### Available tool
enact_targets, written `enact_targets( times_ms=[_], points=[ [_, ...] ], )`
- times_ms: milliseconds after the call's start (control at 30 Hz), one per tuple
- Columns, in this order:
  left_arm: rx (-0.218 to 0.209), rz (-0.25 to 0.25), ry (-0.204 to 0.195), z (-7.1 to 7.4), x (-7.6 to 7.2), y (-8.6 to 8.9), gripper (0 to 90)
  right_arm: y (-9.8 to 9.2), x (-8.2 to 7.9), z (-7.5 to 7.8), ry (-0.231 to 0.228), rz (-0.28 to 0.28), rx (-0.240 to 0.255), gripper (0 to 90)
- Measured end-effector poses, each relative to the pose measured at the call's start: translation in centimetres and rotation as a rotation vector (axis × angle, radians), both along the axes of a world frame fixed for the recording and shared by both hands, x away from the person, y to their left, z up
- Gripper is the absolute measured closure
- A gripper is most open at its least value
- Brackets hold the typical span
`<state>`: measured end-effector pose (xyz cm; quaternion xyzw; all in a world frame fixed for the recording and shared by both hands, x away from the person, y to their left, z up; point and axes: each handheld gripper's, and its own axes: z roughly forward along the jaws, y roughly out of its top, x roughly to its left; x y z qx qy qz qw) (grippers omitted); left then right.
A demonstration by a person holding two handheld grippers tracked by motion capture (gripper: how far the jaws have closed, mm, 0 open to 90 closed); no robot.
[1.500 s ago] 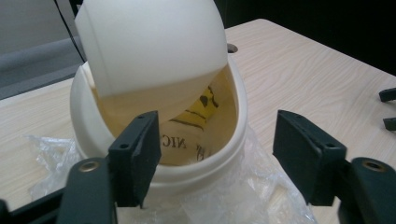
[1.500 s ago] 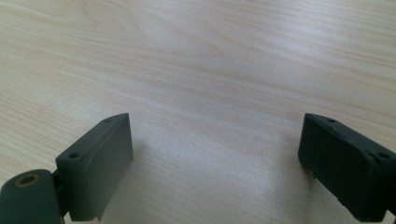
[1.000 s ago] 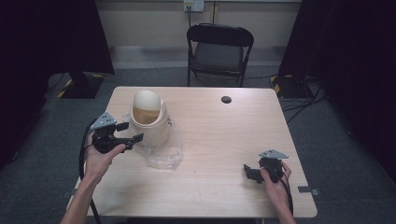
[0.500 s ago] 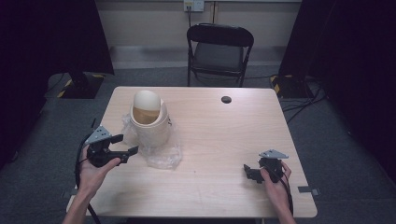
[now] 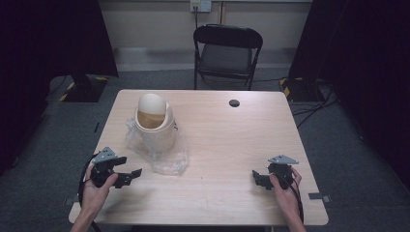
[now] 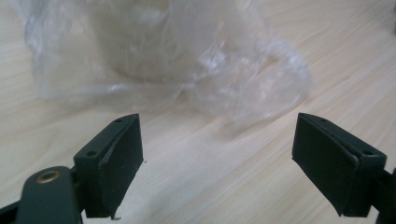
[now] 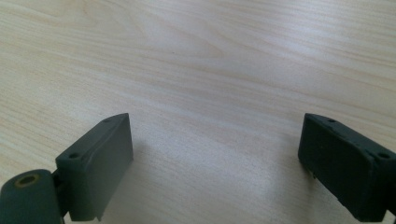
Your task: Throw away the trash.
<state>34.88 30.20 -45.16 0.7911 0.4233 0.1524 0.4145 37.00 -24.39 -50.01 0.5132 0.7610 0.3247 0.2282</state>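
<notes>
Light wood-grain table [image 5: 217, 145] is carrying everything. A cream bin with a rounded swing lid [image 5: 153, 121] is standing on its left half, sitting on a crumpled clear plastic bag [image 5: 167, 159] that is spreading out toward the near edge. A small black round cap [image 5: 234, 103] is lying at the far side, right of centre, well apart from the bin.
</notes>
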Motion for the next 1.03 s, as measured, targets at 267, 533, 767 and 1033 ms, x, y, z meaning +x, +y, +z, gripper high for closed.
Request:
enact_targets(
  times_ms=[267, 533, 767, 1033],
  points=[
    [0.037, 0.048, 0.054, -2.9, 0.3, 0.6, 16.5, 0.0, 0.0, 0.0, 0.001, -0.001, 0.001, 9.3],
    [0.135, 0.027, 0.078, -4.3, 0.6, -0.2, 16.2, -0.1, 0.0, 0.0, 0.002, 0.012, 0.002, 9.2],
    [0.145, 0.051, 0.008, -5.0, 0.3, -0.5, 11.3, -0.1, 0.0, 0.0, 0.002, 0.012, 0.001, 9.1],
    [0.150, 0.078, 0.030, -5.1, 0.7, -0.9, 2.8, -0.1, 0.0, 0.0, 0.001, 0.013, 0.001, 9.1]
  ],
)
